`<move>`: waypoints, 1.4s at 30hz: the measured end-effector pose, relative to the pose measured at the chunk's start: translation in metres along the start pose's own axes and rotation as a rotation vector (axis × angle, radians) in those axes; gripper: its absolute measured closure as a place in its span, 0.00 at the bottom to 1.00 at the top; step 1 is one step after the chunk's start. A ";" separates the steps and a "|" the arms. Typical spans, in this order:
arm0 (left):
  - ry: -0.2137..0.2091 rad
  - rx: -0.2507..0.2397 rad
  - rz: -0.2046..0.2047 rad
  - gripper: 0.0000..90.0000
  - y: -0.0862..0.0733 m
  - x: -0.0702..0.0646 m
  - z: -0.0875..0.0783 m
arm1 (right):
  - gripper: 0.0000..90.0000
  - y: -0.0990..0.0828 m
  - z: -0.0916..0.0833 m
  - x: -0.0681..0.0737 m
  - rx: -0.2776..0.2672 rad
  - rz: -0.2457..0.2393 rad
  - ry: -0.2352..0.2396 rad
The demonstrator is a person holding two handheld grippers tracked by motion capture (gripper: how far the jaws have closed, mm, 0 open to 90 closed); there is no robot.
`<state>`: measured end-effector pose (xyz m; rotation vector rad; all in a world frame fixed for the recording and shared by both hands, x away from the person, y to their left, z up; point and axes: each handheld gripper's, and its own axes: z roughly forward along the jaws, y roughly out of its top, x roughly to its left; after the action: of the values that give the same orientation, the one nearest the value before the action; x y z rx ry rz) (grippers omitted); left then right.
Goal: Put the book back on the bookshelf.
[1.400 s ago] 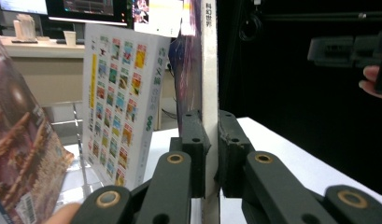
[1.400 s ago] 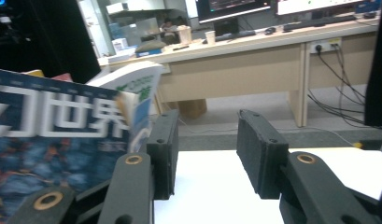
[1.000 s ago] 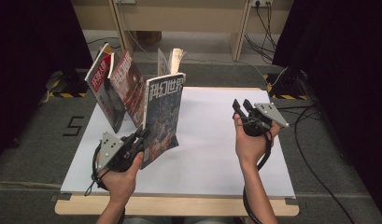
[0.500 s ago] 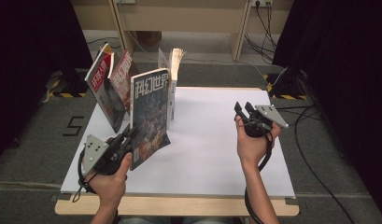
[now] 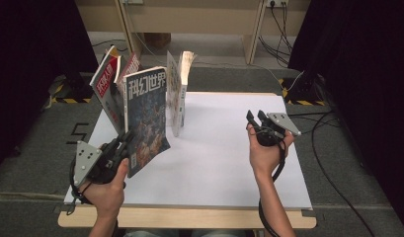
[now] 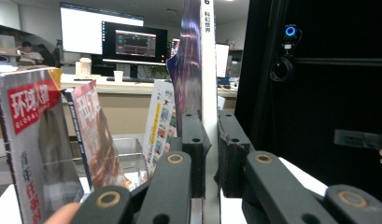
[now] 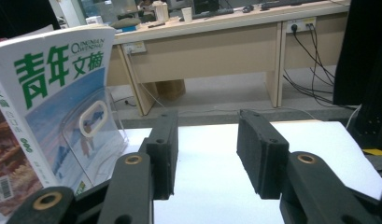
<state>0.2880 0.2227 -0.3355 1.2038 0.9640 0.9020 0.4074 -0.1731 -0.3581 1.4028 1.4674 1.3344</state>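
We clamp our left gripper (image 5: 124, 143) on the spine of a blue-covered magazine with large white characters (image 5: 146, 118), holding it upright above the white table sheet (image 5: 224, 163), just in front of the red-titled magazines (image 5: 106, 89) leaning in the clear rack. Our right gripper (image 5: 253, 119) hovers over the sheet's right side, jaws apart with nothing between them, well apart from the green-titled white magazine (image 7: 58, 102).

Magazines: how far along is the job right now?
Done: three magazines stand at the table's far left. In hand: the left gripper is shut on the blue magazine, upright in front of them. Left: placing it and letting go. The right gripper is open over bare table.
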 end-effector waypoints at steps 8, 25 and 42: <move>0.039 -0.007 0.006 0.92 0.003 0.011 0.013 | 0.64 -0.011 0.000 -0.008 0.025 -0.012 -0.016; 0.096 0.017 0.018 0.92 0.000 0.034 0.045 | 0.64 -0.032 0.001 -0.018 0.062 -0.028 -0.032; 0.144 0.034 0.024 0.92 -0.010 0.052 0.086 | 0.63 -0.038 0.000 -0.022 0.080 -0.030 -0.035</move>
<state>0.3865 0.2416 -0.3433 1.1933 1.0857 1.0050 0.4016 -0.1897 -0.3983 1.4416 1.5282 1.2384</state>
